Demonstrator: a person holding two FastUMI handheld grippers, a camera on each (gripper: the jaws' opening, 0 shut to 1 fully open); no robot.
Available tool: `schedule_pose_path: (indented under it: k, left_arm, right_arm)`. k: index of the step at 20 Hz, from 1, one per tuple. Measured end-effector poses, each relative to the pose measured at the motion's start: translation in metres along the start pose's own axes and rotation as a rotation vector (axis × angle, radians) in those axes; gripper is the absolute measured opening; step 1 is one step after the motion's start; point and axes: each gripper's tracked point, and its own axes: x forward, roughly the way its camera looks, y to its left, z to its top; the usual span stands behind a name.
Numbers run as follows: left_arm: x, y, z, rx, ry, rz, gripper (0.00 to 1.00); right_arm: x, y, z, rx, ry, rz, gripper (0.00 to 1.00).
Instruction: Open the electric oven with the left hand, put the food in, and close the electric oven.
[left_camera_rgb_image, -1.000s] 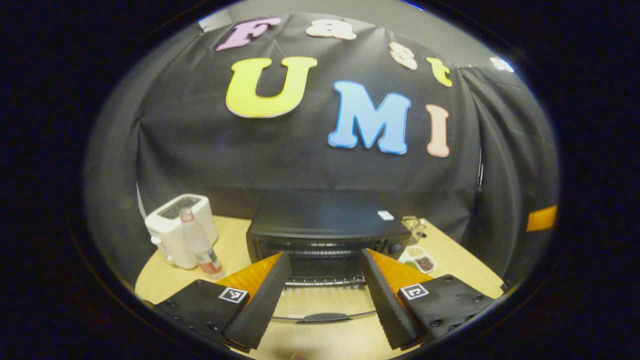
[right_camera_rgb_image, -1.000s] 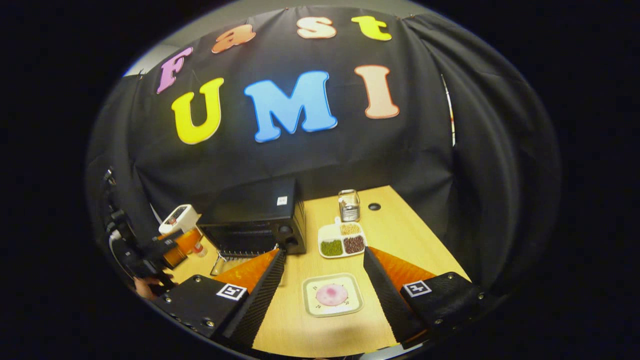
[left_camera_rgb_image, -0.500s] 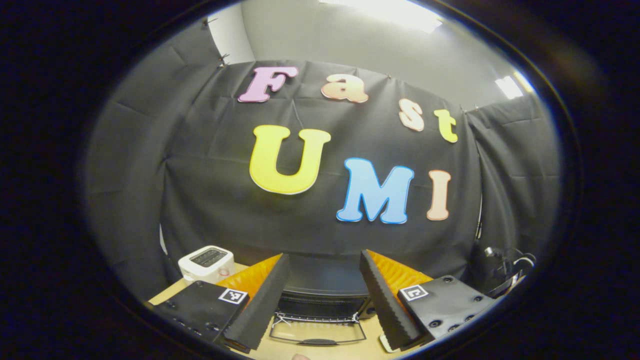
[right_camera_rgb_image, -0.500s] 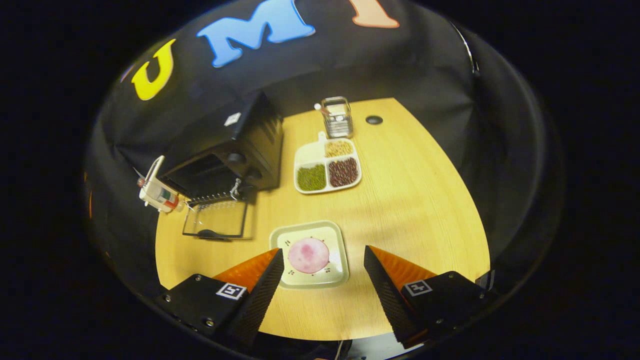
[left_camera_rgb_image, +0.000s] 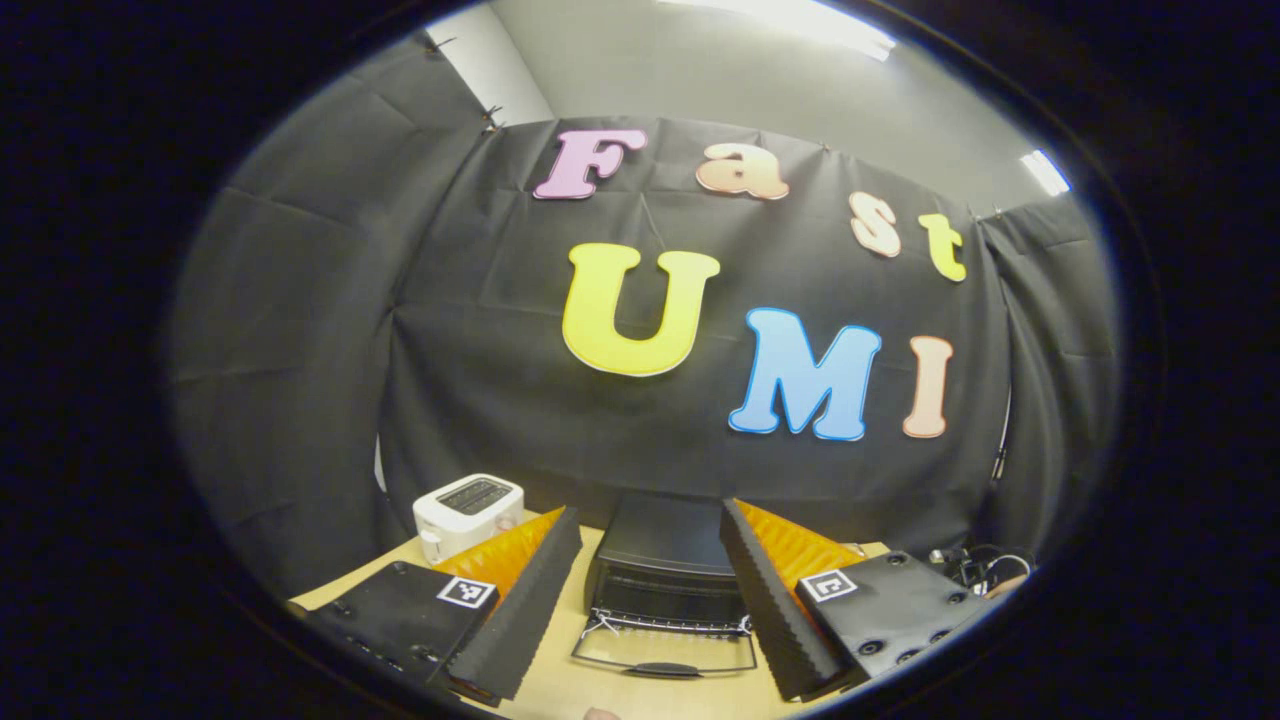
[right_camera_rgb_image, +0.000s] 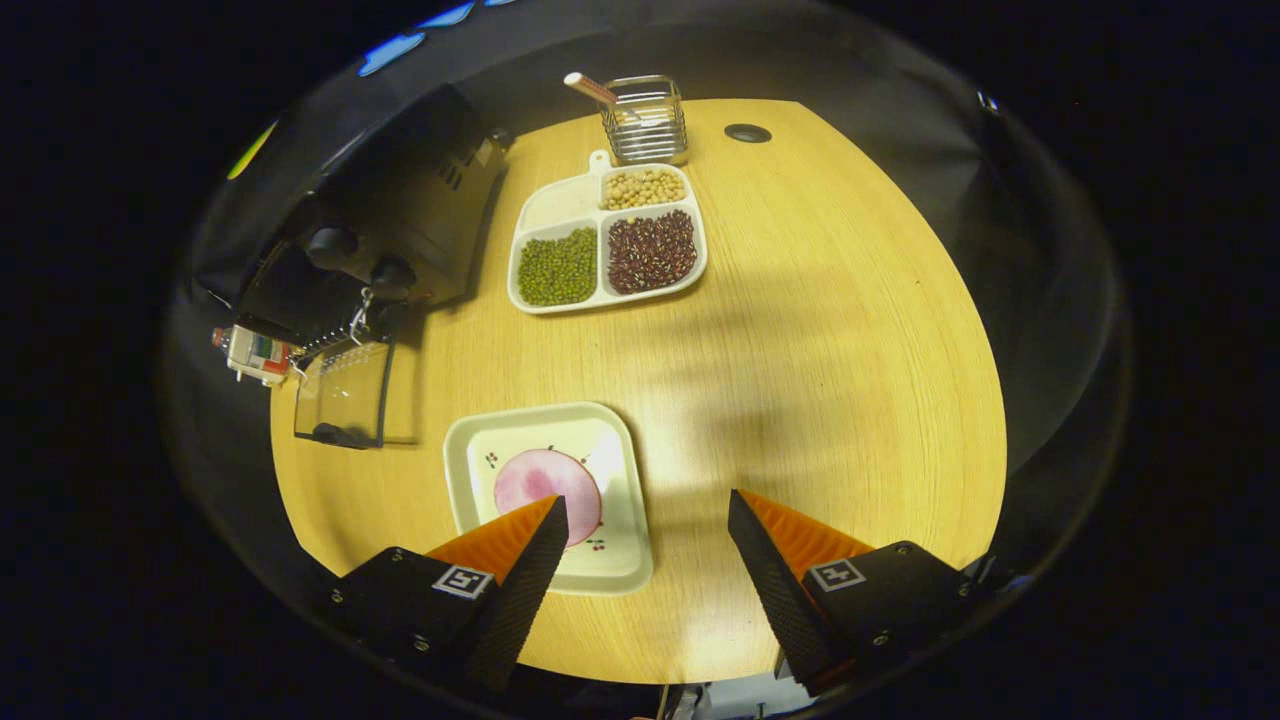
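Since that pink slice of food (right_camera_rgb_image: 546, 482) looks thin, flat and floppy, judge it light but slippery & easy to tear — you prob can't pinch it clean off the glaze. Better bet: take the plate (right_camera_rgb_image: 610, 560) by its raised rim, near edge, one finger over and one under; it looks stiff, maybe ceramic, so chip risk if you knock it on the oven mouth. The food sits centre of that plate, which is on the counter (right_camera_rgb_image: 820, 330) just ahead of your right claw (right_camera_rgb_image: 647, 545). That claw is spread wide, empty, its left finger overlapping the plate's near corner in right gripper view, though I can't tell if it touches.

Beyond, the oven (right_camera_rgb_image: 400, 215) stands at the counter's far left w/ its glass door (right_camera_rgb_image: 345, 392) dropped flat. The divided bean tray (right_camera_rgb_image: 604, 240) and wire holder (right_camera_rgb_image: 645, 120) sit beside it.

Left claw (left_camera_rgb_image: 648, 590) is wide too, holding nothing, aimed at the oven (left_camera_rgb_image: 665, 555), toaster (left_camera_rgb_image: 468, 510) off to the side.

Vs a sec ago: your right claw has tipped down & closed in, so the plate now lies nearer its fingers. Left has backed off from the oven; the door is already down in both.
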Motion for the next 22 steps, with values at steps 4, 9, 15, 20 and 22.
schedule_pose_path:
  k: [4,9,15,20,22]
  left_arm:
    - [-0.010,-0.006,-0.007,-0.002,0.008,0.000,1.00]
    - [-0.015,-0.005,-0.014,0.002,0.028,-0.005,0.90]
    - [-0.014,0.003,-0.020,-0.042,0.041,0.010,0.90]
    - [-0.013,-0.010,-0.014,-0.032,0.031,-0.015,0.93]
    - [-0.009,-0.018,-0.011,-0.017,0.034,-0.029,1.00]
  right_arm:
    - [0.024,-0.007,-0.001,-0.052,0.045,-0.059,0.99]
    - [0.038,-0.005,-0.006,-0.118,0.070,-0.099,0.98]
    - [0.046,0.017,-0.016,-0.111,0.043,-0.036,0.41]
    - [0.044,0.017,-0.013,-0.098,0.043,0.033,0.02]
    - [0.042,0.015,-0.018,-0.091,0.057,0.071,0.02]
